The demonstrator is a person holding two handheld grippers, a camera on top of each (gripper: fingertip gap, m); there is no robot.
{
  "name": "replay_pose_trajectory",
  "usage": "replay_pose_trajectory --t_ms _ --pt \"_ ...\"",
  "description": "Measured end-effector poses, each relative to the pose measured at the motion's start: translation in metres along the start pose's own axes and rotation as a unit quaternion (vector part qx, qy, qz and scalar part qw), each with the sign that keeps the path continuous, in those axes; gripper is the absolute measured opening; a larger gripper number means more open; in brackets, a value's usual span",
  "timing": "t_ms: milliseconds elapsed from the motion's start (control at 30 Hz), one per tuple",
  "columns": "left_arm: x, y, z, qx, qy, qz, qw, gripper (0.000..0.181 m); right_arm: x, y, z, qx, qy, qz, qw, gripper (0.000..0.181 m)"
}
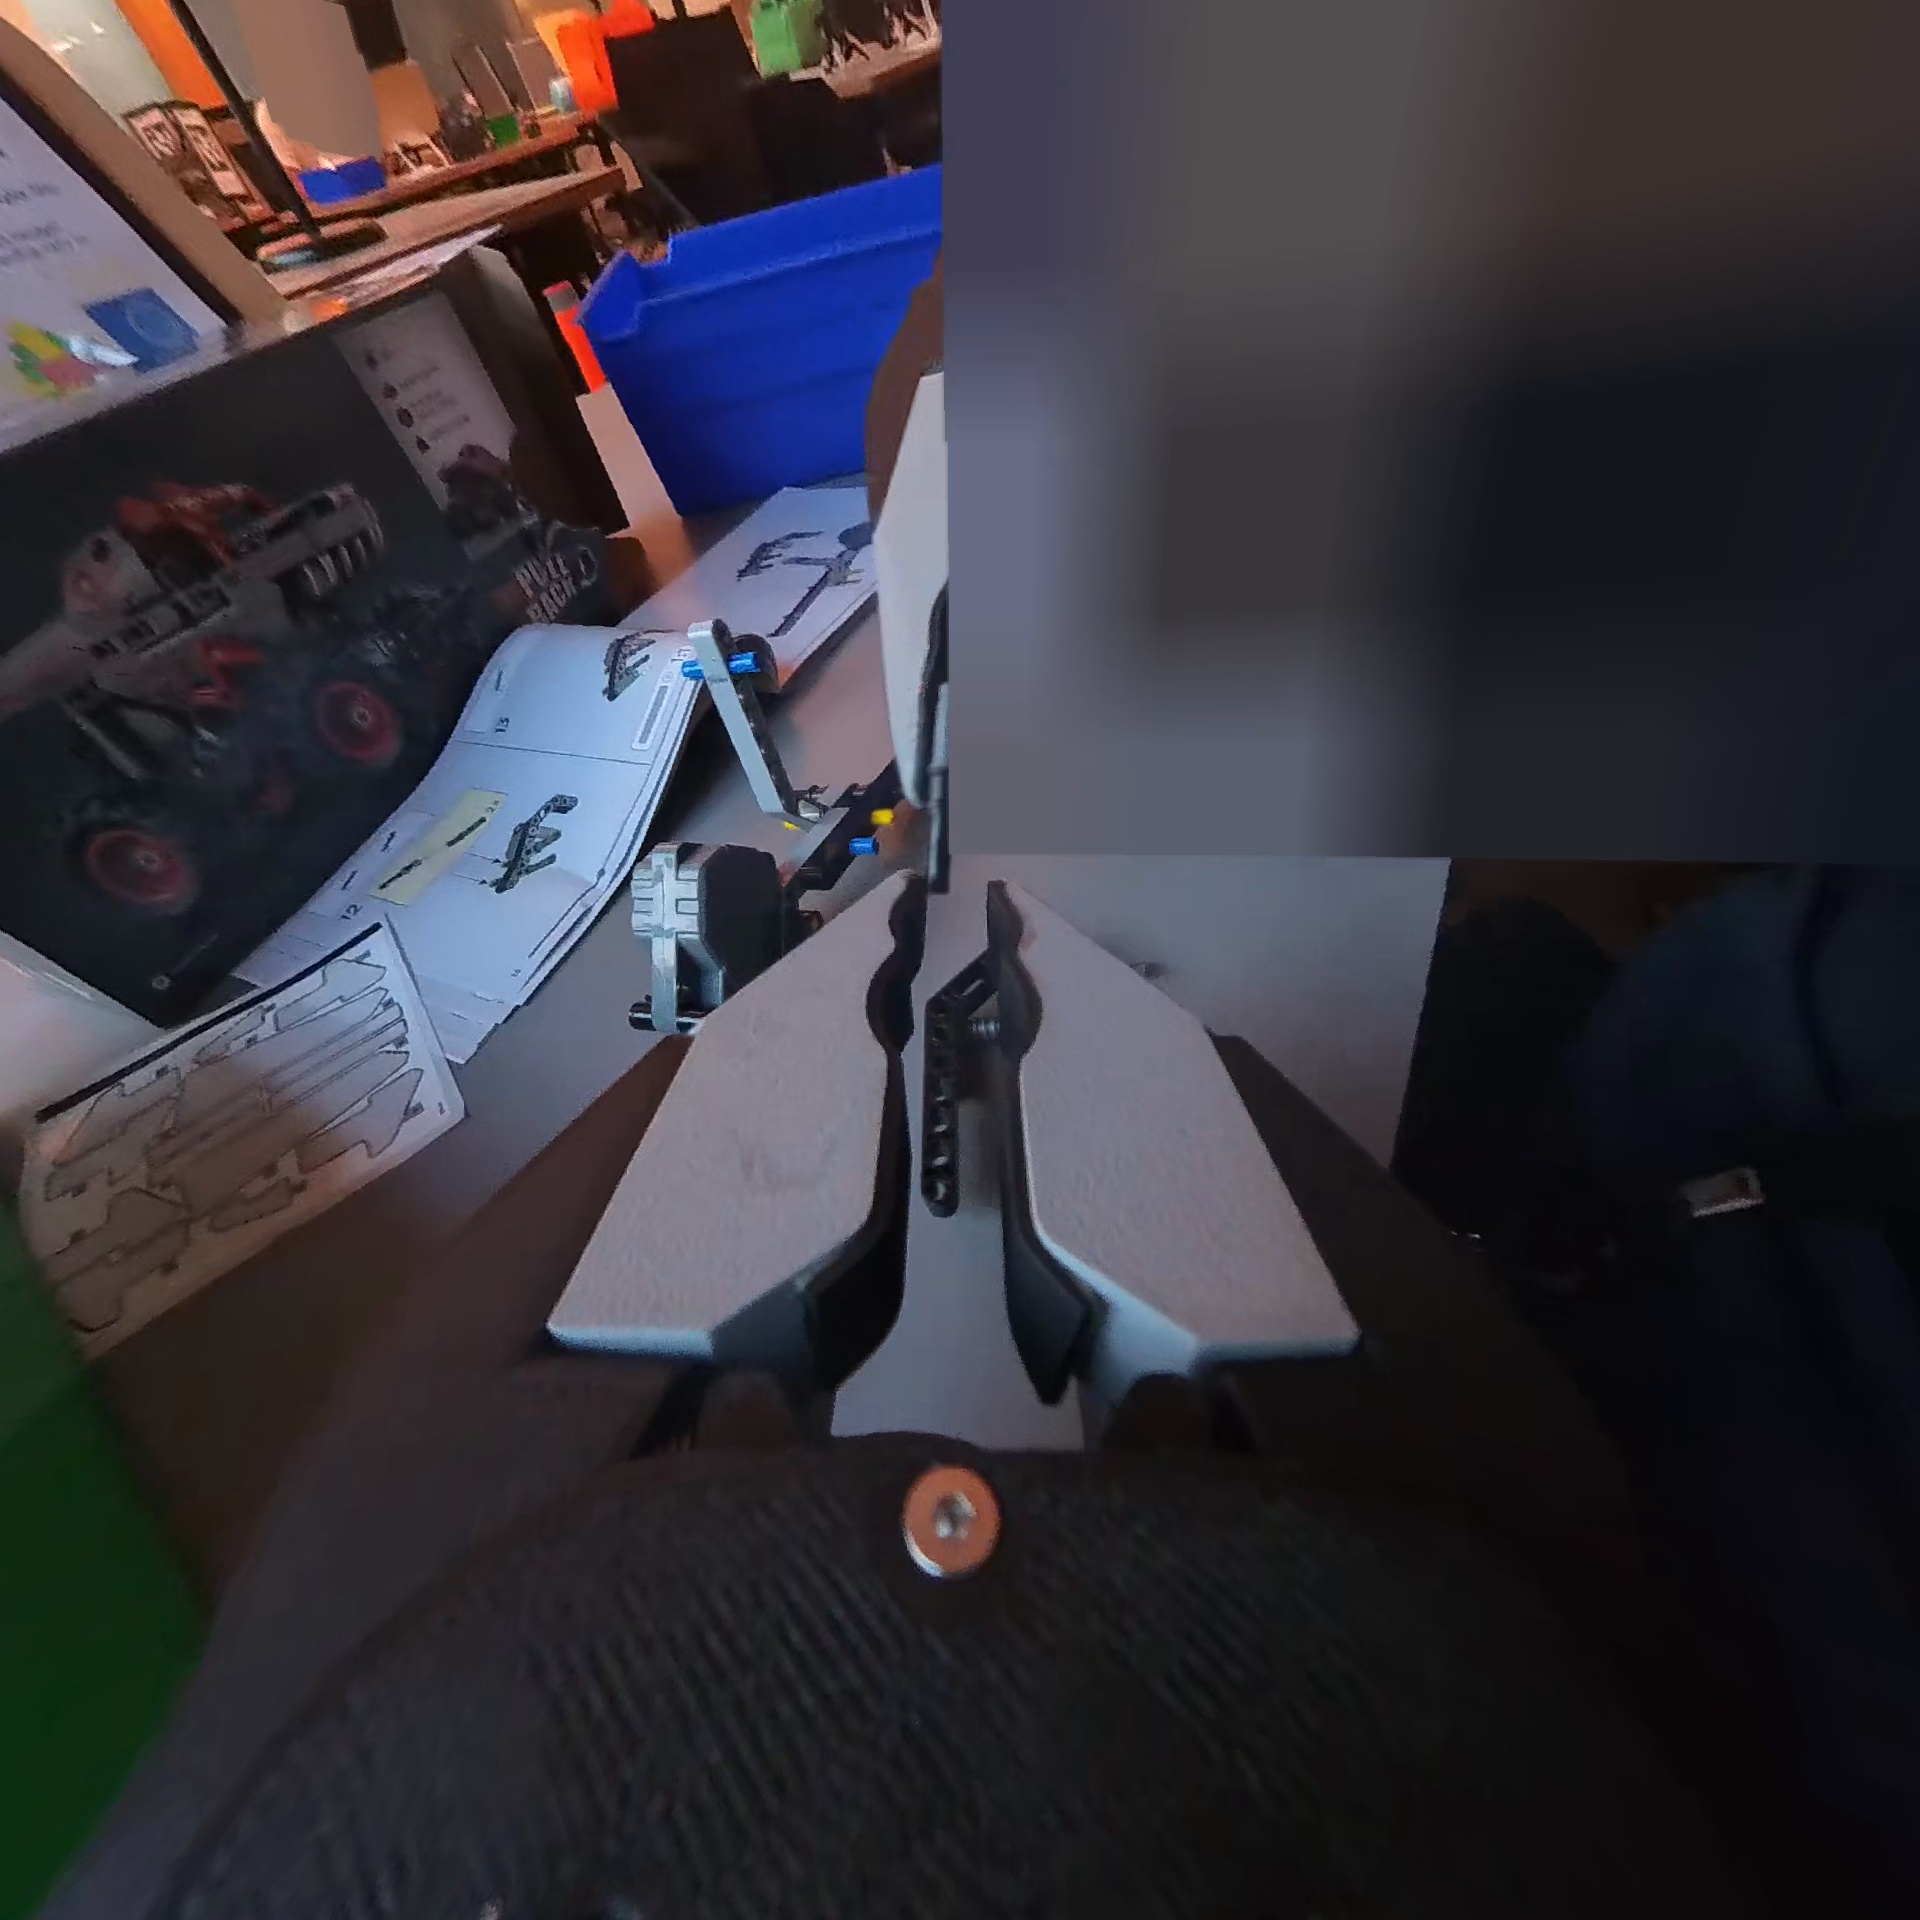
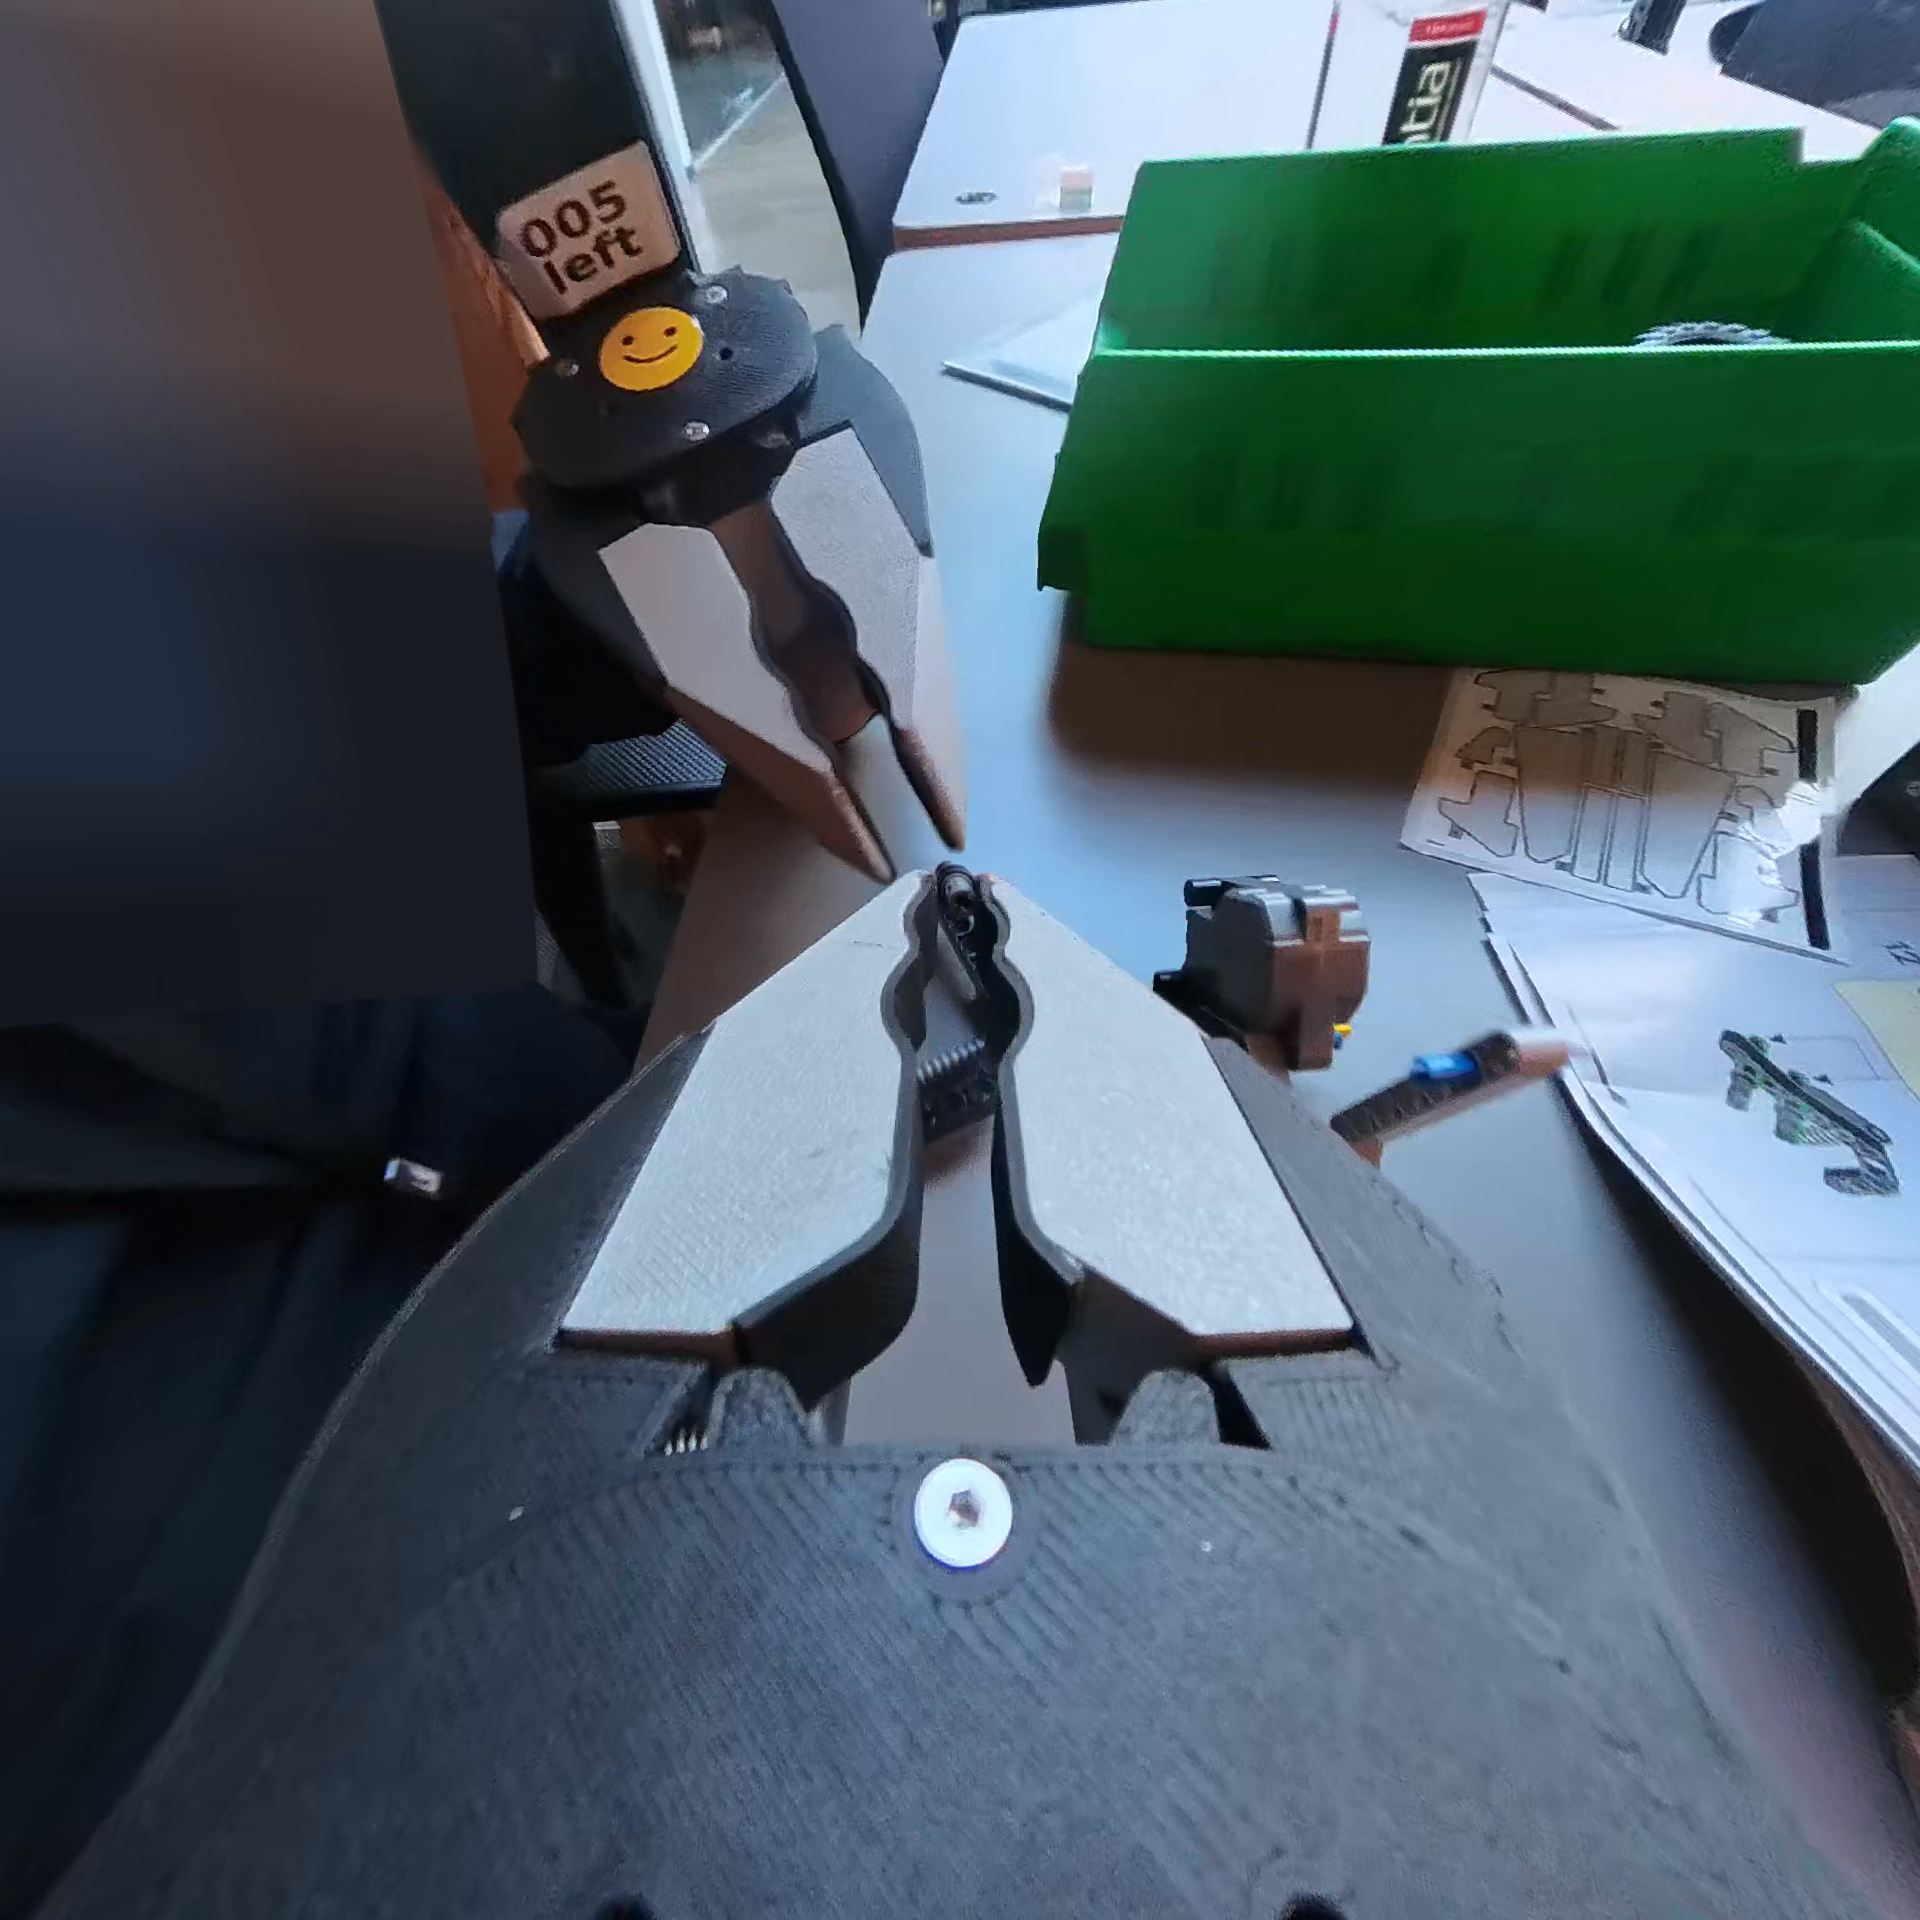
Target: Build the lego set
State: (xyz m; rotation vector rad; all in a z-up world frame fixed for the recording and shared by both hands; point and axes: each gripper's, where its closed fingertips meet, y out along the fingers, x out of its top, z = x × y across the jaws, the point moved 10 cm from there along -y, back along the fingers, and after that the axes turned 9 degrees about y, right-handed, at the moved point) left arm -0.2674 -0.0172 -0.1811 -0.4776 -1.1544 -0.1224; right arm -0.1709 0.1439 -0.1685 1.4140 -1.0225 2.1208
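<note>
My left gripper [image 1: 958, 891] fingers look empty and nearly closed; my right gripper [image 2: 954, 883] fingers clench a black beam [image 2: 951, 1101].

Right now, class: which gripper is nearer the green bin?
Right. The right gripper sits closer to the green bin, which lies ahead to its right; the left gripper is just beyond it, on the side away from the bin.

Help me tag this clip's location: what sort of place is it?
Probably a shared office or workshop: grey desks, plastic parts bins, green and blue, and more tables with bins behind.
</note>
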Motion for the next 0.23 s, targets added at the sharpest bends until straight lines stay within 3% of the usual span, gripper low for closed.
replay_pose_trajectory --t_ms 233 --pt "0.0008 0.0020 -0.0045 -0.004 0.008 0.008 1.000 0.010 -0.0009 0.0091 0.0040 0.013 -0.004 0.011 1.000 0.003"
